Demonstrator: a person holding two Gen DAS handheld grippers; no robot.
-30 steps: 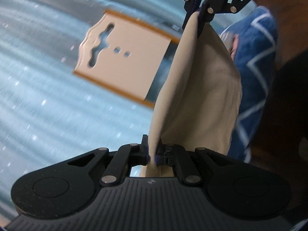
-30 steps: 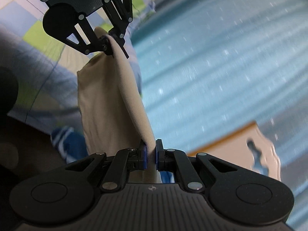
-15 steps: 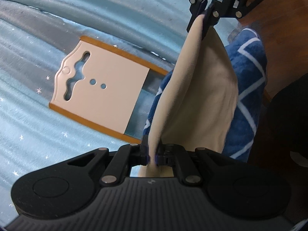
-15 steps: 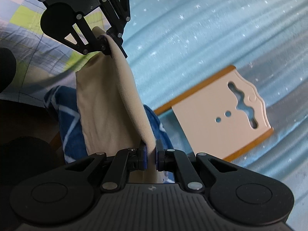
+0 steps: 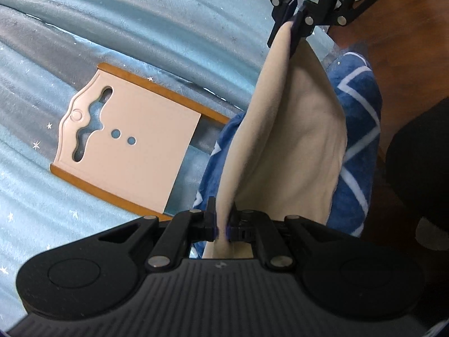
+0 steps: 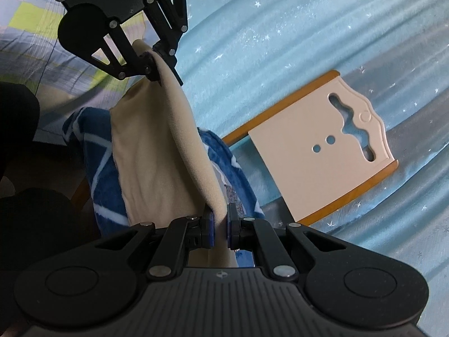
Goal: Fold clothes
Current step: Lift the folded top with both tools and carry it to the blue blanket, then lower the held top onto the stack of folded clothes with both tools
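Left wrist view: the left gripper (image 5: 223,224) is seen at the bottom, and its two fingers are squeezed tight on one top corner of a tan cloth (image 5: 291,146). The other top corner is pinched by the right gripper (image 5: 294,19), which is seen at the top of this view with its fingers closed on the cloth too. The tan cloth is held up in the air between the two grippers, and it hangs down in soft folds. A pink board (image 5: 126,146) with orange edges is laid flat on a light blue blanket (image 5: 140,28) with little white stars. The board is used here as the landmark. The tan cloth is held up beside the plain end of the board, the end far from the wavy hole, and no touch between them is seen. A dark blue cloth (image 5: 362,140) with white zigzag lines is found just past that same end of the board, under and behind the tan cloth. In the right wrist view, the right gripper (image 6: 219,226) is shown at the bottom with the tan cloth (image 6: 157,151) clamped between its blue pads. The left gripper (image 6: 153,64) is seen up high, shut on the far corner. The pink board (image 6: 317,151) is laid to the side of the hanging cloth, and a checked sheet (image 6: 25,28) is seen farther away, behind the left gripper.
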